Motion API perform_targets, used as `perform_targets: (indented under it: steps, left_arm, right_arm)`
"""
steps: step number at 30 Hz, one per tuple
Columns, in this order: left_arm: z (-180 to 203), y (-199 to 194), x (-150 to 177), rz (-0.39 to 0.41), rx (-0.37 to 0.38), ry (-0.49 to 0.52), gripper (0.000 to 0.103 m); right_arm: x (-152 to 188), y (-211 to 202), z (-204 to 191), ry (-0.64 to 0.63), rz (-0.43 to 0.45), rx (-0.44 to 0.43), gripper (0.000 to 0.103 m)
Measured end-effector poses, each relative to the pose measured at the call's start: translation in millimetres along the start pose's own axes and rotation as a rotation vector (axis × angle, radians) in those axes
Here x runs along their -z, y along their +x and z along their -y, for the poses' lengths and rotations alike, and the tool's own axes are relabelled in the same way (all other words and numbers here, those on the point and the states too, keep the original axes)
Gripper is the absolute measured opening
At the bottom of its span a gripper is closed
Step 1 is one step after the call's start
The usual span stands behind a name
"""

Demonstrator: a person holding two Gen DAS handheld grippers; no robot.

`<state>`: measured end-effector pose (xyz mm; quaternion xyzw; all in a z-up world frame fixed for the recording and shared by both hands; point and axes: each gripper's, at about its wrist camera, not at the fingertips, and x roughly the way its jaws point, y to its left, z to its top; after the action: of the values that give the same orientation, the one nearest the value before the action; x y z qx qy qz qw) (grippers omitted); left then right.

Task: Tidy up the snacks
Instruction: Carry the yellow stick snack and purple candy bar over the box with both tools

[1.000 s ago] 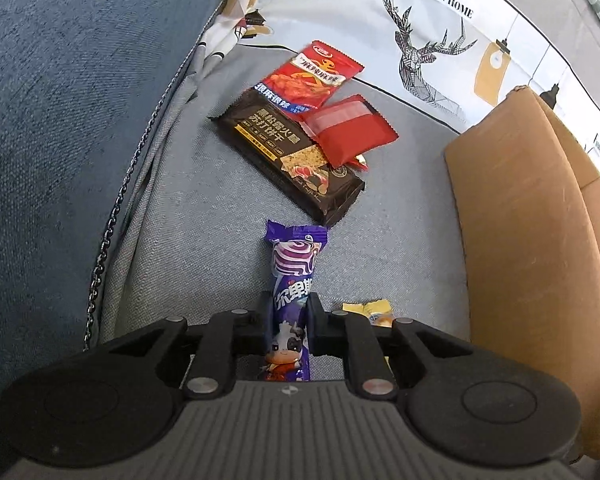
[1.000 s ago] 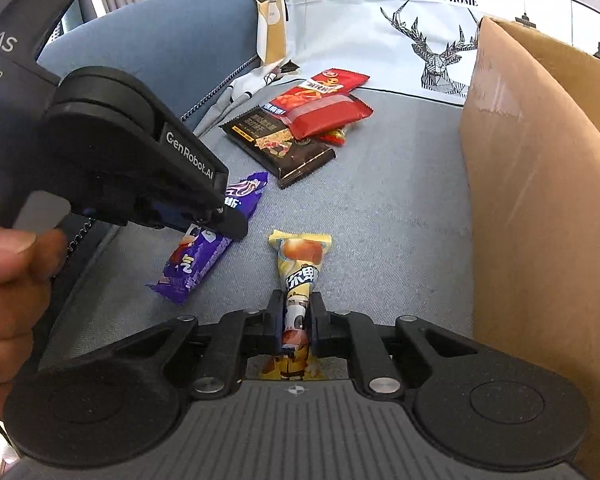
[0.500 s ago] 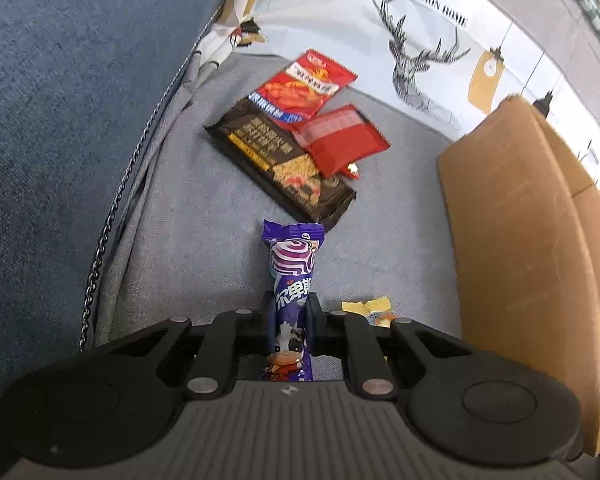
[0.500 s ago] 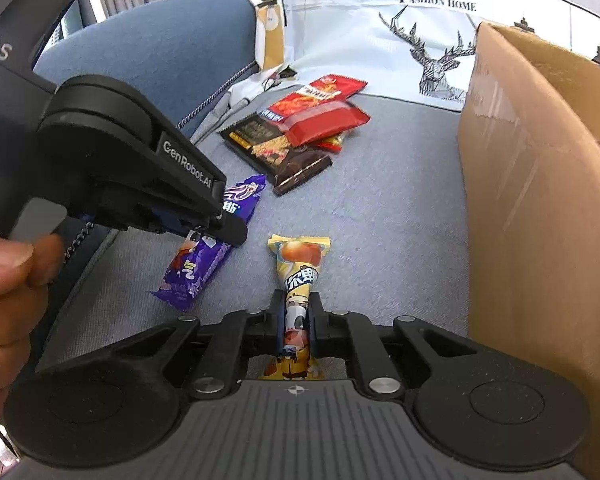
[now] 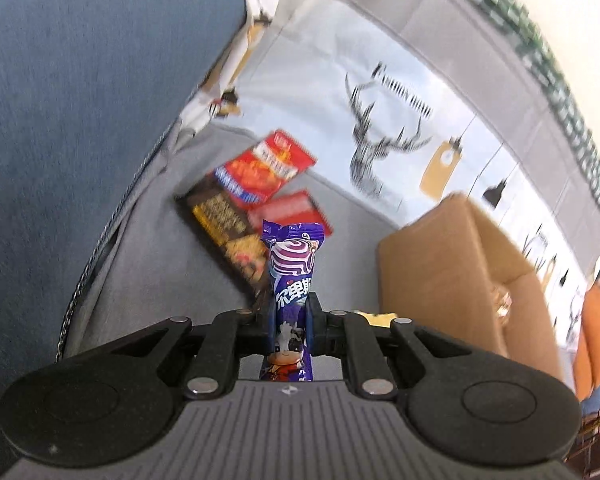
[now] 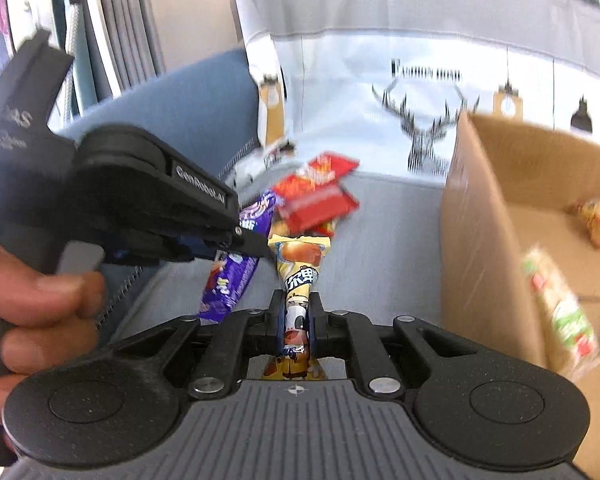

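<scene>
Purple snack packet (image 5: 290,280) clamped between the jaws of the left gripper (image 5: 290,322), sticking up ahead of the fingertips, clear of the cushion. Yellow snack packet (image 6: 300,276) pinched the same way in the right gripper (image 6: 297,320), jaws fully clenched on its lower half.

Beyond the left gripper's tips, on the grey seat cushion (image 5: 148,264): a dark biscuit pack (image 5: 224,228) with two red packets (image 5: 266,172) overlapping its far end. To the right of both grippers, an open cardboard box (image 6: 484,240); blurred snack bags lie inside.

A hand (image 6: 32,312) grips the left tool's handle at the right view's left edge.

Behind: white deer-print cloth (image 5: 380,148) over the backrest, blue upholstery (image 5: 80,100) left, curtains (image 6: 112,28) far left.
</scene>
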<state>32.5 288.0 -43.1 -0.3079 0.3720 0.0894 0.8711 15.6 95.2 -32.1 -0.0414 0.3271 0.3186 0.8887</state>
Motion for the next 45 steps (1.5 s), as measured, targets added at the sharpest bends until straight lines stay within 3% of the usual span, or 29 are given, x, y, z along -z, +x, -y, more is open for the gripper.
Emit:
perform_targets:
  steps: [9,19,30,37,45]
  left_arm:
    - [31.9,-29.1,-10.8,0.144,0.110,-0.017,0.014]
    - [90.3,-27.2,-6.1,0.192,0.276,-0.031,0.014]
    - [157.9,-3.9,20.1,0.129,0.392,0.006,0.014]
    - [185.5,12.0,37.3,0.091,0.413,0.041,0.014]
    - [204.1,21.6,47.6,0.070,0.430,0.067,0.014]
  right_arm:
    - [-30.0,-47.6,17.0,-0.054,0.176,0.056,0.011]
    - [-42.7,-78.5,70.3,-0.022,0.320,0.118,0.011]
    - [-30.2,-74.3,138.2,0.043,0.294,0.257,0.011]
    - [-21.7,-80.2,177.2,0.081,0.285,0.337,0.011]
    - [-21.1,-89.9,198.7,0.113,0.303,0.369,0.011]
